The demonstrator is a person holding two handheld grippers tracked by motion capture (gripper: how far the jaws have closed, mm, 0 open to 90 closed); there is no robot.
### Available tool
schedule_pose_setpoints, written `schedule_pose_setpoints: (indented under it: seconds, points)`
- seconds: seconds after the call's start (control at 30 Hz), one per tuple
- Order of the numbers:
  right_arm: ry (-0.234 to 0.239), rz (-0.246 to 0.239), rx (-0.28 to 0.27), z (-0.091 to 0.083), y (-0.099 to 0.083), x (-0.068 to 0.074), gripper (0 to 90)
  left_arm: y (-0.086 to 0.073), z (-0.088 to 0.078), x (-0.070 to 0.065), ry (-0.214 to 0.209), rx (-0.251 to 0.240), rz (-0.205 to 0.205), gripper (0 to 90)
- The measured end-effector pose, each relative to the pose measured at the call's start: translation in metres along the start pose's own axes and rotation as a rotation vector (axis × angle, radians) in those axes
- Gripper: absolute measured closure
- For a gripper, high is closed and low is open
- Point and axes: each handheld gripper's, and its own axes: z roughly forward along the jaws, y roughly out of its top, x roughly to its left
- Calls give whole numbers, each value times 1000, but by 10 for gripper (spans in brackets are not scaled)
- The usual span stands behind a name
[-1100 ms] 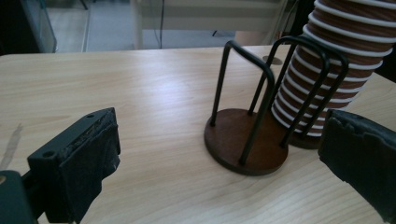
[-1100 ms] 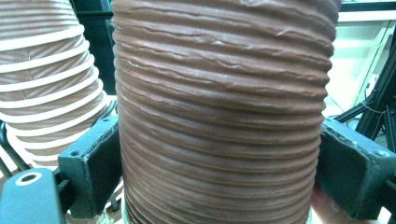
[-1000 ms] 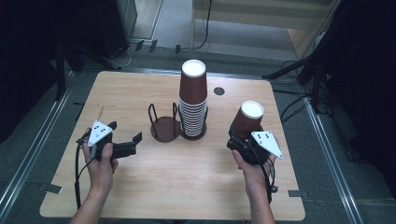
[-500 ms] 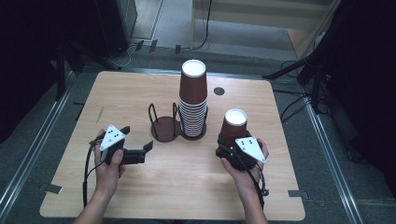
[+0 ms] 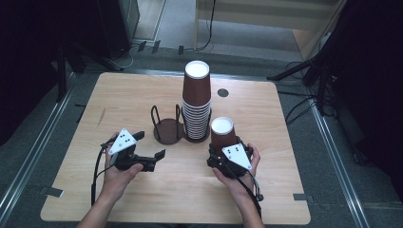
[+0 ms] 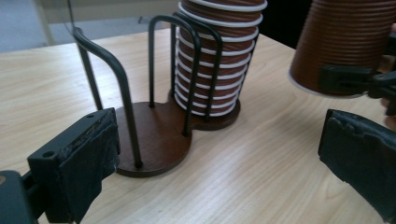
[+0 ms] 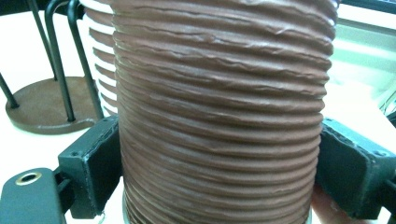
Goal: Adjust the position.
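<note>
Wooden table [image 5: 266,118], one ribbed cup [image 5: 223,135] off the stack [image 5: 196,104].
Our right claw [image 5: 222,151] clamps it upside down just above the table; left claw [image 5: 151,153] gapes empty beside the holder [image 5: 167,129]; placing remains.

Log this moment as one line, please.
right tool: shut on upside-down brown cup | left tool: open, empty | cup stack: in wire holder | table
</note>
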Motion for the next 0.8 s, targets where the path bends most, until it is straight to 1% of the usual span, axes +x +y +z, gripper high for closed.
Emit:
schedule_pose_setpoints:
  seconds: [0.03,0.13,0.17,0.2,0.33,0.5,0.67,0.7,0.77,0.8]
  points:
    - [0,0,0,0,0,0,106,0,1,-1,-6,4,3,0]
    - [2,-30,4,1,-3,6,106,1,2,-4,-26,12,4,0]
    - [6,-50,7,2,-5,11,106,1,3,-5,-35,14,2,0]
    - [6,-50,7,2,-5,11,106,1,4,-6,-43,17,5,0]
    - [32,-90,7,3,-7,20,106,1,6,-9,-90,33,11,0]
    - [60,-125,1,3,-10,30,106,0,8,-10,-104,47,9,0]
    - [76,-184,-4,2,-12,38,107,0,8,-12,-126,46,11,0]
    - [84,-203,-7,2,-13,42,107,1,8,-13,-133,45,14,0]
    - [89,-211,-10,2,-14,44,107,1,8,-14,-136,44,15,0]
    - [91,-221,-8,2,-14,47,107,2,8,-14,-143,44,15,0]
